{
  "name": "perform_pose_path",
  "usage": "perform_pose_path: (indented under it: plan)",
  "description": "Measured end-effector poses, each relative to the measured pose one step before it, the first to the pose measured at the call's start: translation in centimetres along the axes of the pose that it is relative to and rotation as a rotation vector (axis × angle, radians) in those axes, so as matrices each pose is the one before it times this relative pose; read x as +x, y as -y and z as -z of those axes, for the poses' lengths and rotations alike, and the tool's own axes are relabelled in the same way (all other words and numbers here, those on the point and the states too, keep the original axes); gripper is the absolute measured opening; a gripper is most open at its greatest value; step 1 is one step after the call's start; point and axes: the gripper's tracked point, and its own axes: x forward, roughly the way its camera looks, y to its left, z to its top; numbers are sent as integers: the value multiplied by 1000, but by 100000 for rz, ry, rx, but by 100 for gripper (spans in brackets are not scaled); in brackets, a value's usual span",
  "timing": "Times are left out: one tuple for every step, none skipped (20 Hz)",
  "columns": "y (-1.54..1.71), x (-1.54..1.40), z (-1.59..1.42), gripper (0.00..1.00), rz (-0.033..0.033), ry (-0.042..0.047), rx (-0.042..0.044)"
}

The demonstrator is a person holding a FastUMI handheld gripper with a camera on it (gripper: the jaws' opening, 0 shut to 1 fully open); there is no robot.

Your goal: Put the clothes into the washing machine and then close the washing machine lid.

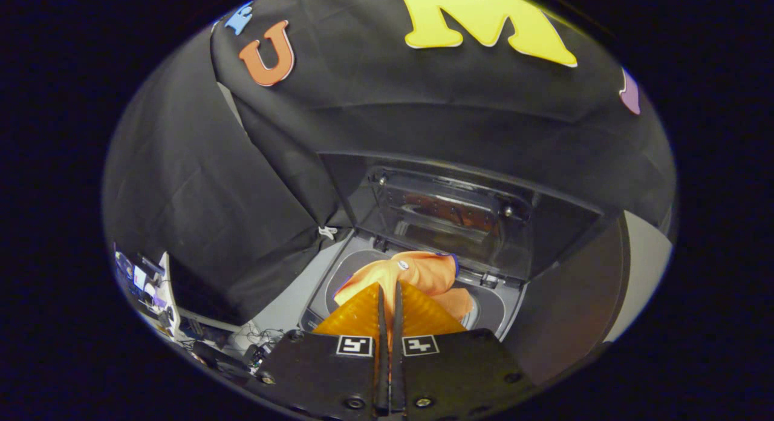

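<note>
Clutter of gear (151,288) at 8 o'clock, off-task. Gripper (390,288) jaws clenched on the orange garment (417,273), which drapes over the washing machine (314,306) drum mouth at 12 o'clock of the fingers. Lid (450,218) stands open beyond. Step: loading. Next, I'd say: lower, release, then reach for the lid.

Tongs (390,288) nearly closed, pinching orange cloth (417,273) that fills the washer opening (338,270) at lower centre. Raised lid (450,218) blocks just behind. Cable clutter (254,339) lower left.
</note>
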Motion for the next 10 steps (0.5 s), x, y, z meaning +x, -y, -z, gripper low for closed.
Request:
perform_pose_path:
  plan:
    - [261,688,330,5,684,-638,612]
    - [286,581,371,5,845,-735,699]
    - [189,661,412,5,821,-617,573]
    - [271,648,306,5,894,-570,948]
    - [210,566,416,5,540,-461,1450]
    - [257,637,335,5,597,-529,1363]
    - [279,734,332,5,1193,-555,917]
    - [409,732,314,5,1230,-723,498]
    - [330,628,427,5,785,-827,492]
    - [309,675,334,5,687,-930,717]
